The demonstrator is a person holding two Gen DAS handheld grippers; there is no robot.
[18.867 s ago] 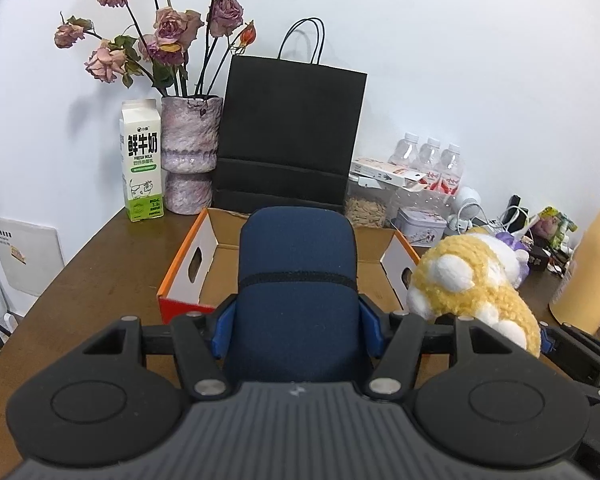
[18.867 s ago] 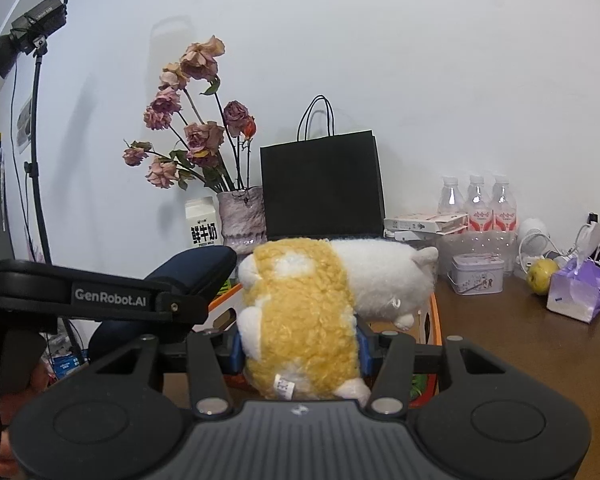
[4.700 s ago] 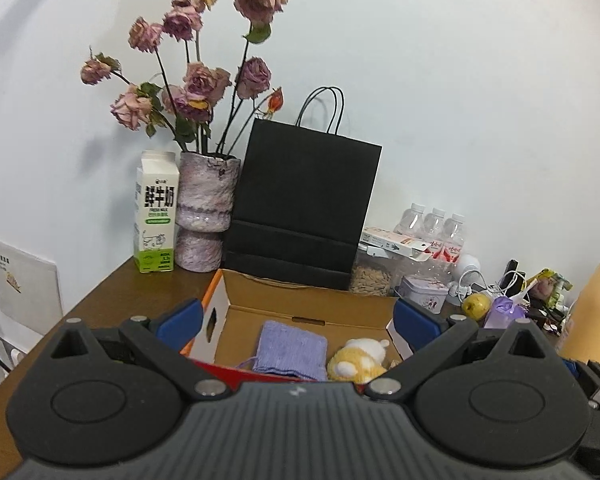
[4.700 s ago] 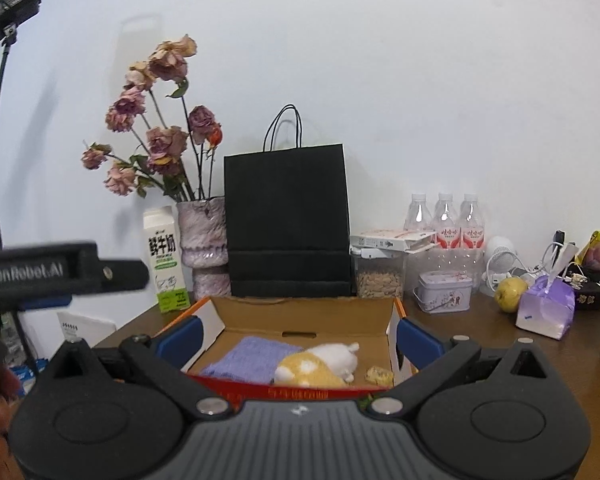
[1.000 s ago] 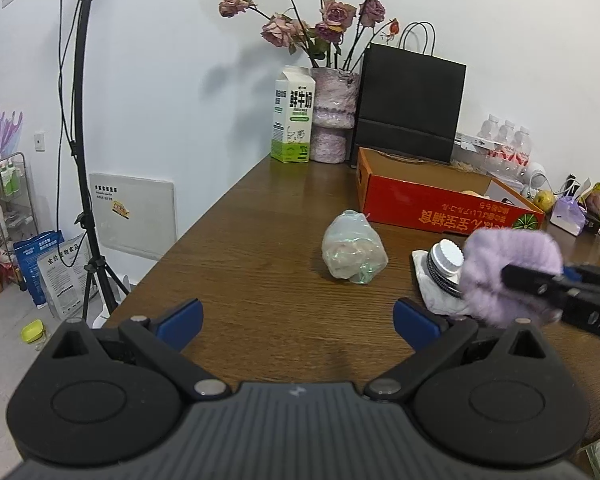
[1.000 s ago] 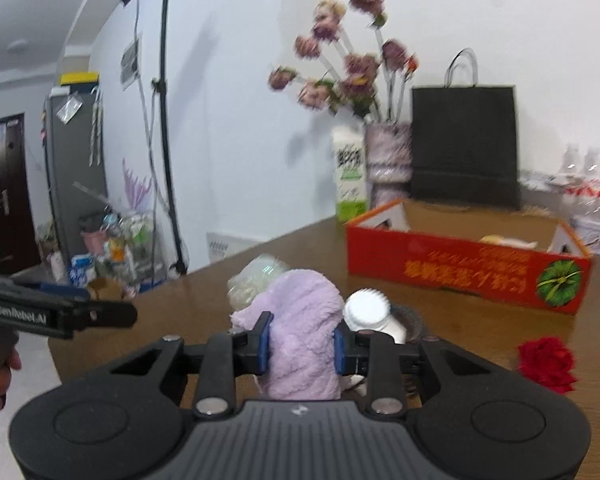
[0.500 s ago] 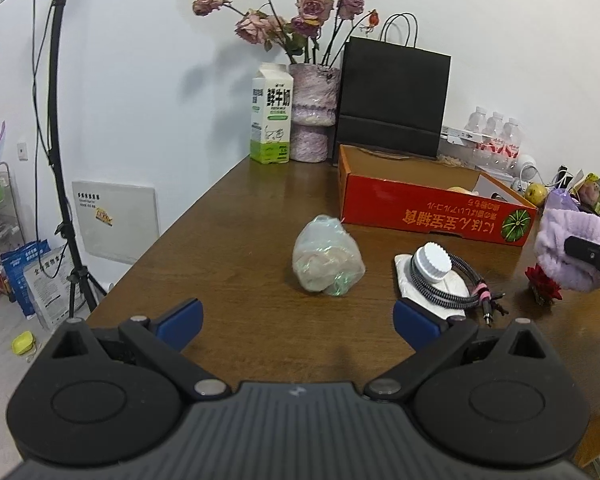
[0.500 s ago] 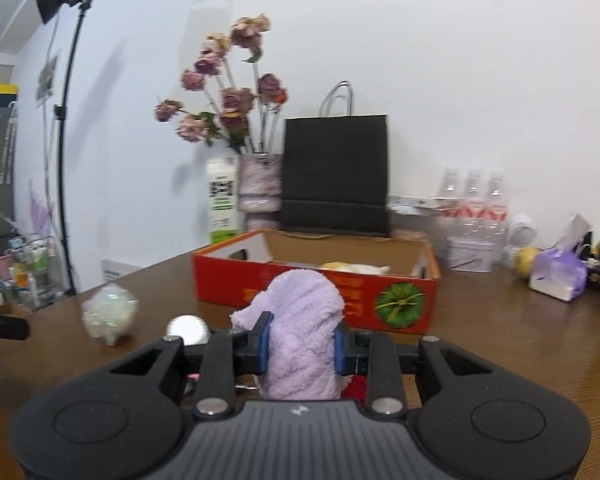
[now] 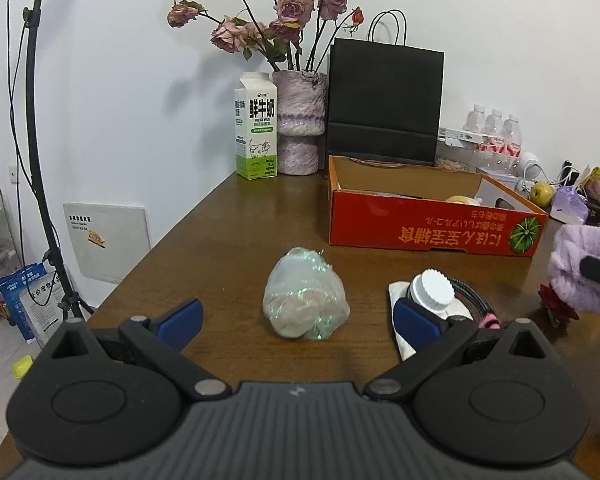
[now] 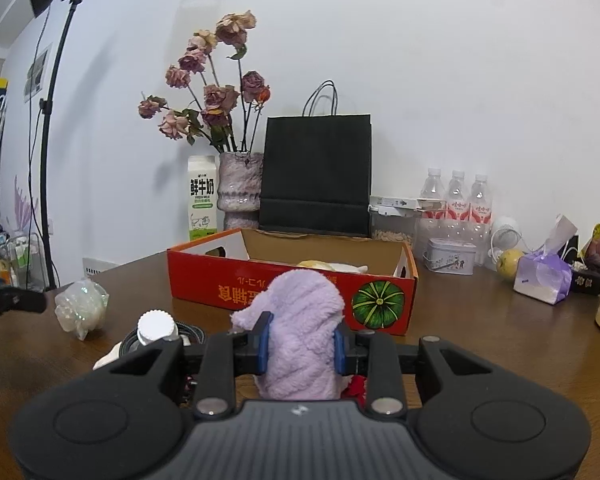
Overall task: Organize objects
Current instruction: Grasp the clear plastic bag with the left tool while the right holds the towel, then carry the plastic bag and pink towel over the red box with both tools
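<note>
Right gripper clamps a fluffy lilac cloth between its blue pads; the cloth's lower end is hidden behind the gripper body. Straight ahead of it stands the red cardboard box, whose contents show only as a yellow-white sliver over the rim. A red flower peeks out just under the cloth, mostly covered. Ahead and left of the jaws lie a white ribbed cap and a crumpled iridescent plastic bag. Left gripper is spread wide and empty, the bag lying just ahead between its fingers on the wooden table; its right finger partly covers a white cloth under the cap.
</note>
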